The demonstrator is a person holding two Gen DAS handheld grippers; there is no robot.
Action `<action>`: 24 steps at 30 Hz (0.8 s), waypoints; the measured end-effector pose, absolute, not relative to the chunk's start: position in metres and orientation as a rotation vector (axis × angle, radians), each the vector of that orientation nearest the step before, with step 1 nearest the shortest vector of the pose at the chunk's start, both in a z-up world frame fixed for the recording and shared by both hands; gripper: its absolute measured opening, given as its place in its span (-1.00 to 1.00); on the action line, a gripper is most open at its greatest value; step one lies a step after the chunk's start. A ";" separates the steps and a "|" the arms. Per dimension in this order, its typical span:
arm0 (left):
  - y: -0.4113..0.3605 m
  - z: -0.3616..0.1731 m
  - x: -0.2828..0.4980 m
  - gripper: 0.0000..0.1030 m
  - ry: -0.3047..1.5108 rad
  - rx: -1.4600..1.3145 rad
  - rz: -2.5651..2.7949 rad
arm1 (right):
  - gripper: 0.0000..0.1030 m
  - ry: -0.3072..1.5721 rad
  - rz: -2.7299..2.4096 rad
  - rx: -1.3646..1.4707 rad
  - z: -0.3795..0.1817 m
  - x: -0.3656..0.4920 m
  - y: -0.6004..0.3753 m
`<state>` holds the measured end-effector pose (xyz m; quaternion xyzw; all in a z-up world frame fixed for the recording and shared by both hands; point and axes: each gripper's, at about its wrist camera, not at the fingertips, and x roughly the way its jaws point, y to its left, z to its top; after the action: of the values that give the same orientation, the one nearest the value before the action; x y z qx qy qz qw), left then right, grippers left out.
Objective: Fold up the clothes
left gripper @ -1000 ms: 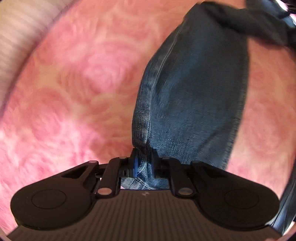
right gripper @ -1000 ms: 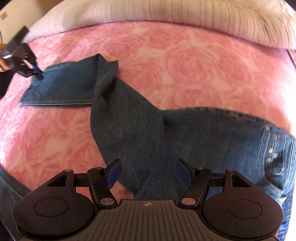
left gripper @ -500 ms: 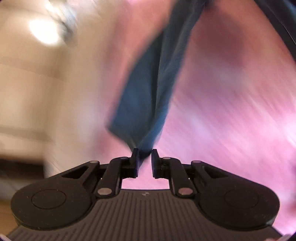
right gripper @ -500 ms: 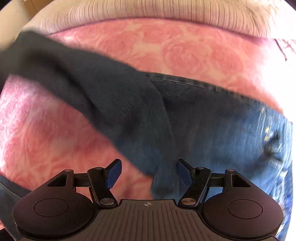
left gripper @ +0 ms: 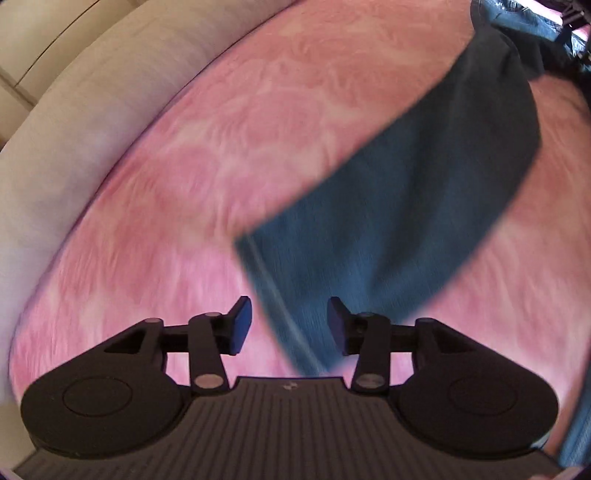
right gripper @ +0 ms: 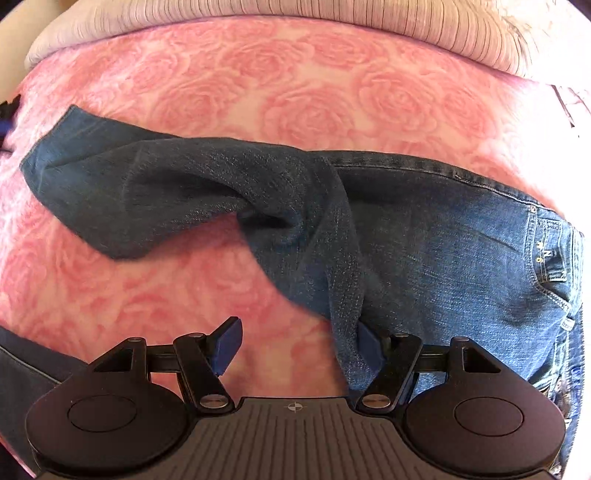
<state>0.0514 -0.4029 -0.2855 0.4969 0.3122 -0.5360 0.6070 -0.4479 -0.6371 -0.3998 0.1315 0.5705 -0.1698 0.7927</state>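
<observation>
Blue jeans [right gripper: 443, 229] lie on the pink rose bedspread [right gripper: 295, 92], waistband to the right. One leg [right gripper: 147, 184] is twisted and thrown out to the left, its hem at the far left. My right gripper [right gripper: 297, 343] is open above the bedspread near the crotch. A fold of denim drapes over its right fingertip [right gripper: 369, 343]. In the left wrist view, the leg [left gripper: 406, 206] lies flat and blurred, its hem just ahead. My left gripper [left gripper: 288, 325] is open over that hem, with nothing held between its fingers.
A striped pillow [right gripper: 295, 11] runs along the far side of the bed. A beige padded edge [left gripper: 74, 110] borders the bedspread at the left of the left wrist view. Another dark cloth [right gripper: 22, 362] sits at the lower left beside my right gripper.
My left gripper, shut on the leg hem before, swung it up and over and has opened, letting the leg drop on the bedspread. My right gripper stays open.
</observation>
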 end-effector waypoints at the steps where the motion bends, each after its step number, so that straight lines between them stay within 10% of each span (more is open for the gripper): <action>1: -0.419 -0.290 0.058 -0.17 0.730 1.171 -1.261 | 0.35 1.228 -0.365 0.282 -0.400 -0.449 -0.638; 17: -0.507 -0.349 0.104 -0.02 0.910 1.590 -1.520 | 0.35 1.200 -0.264 0.295 -0.404 -0.449 -0.681; 22: -0.508 -0.350 0.093 -0.50 0.944 1.650 -1.509 | 0.33 1.234 -0.204 0.327 -0.415 -0.435 -0.691; 24: -0.500 -0.343 0.088 -0.93 0.893 1.685 -1.504 | -0.08 1.235 -0.197 0.313 -0.412 -0.434 -0.692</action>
<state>0.0879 -0.5001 -0.3427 0.6503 0.3447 -0.5802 0.3489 -0.4340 -0.6920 -0.4122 0.1457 0.5758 -0.0920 0.7992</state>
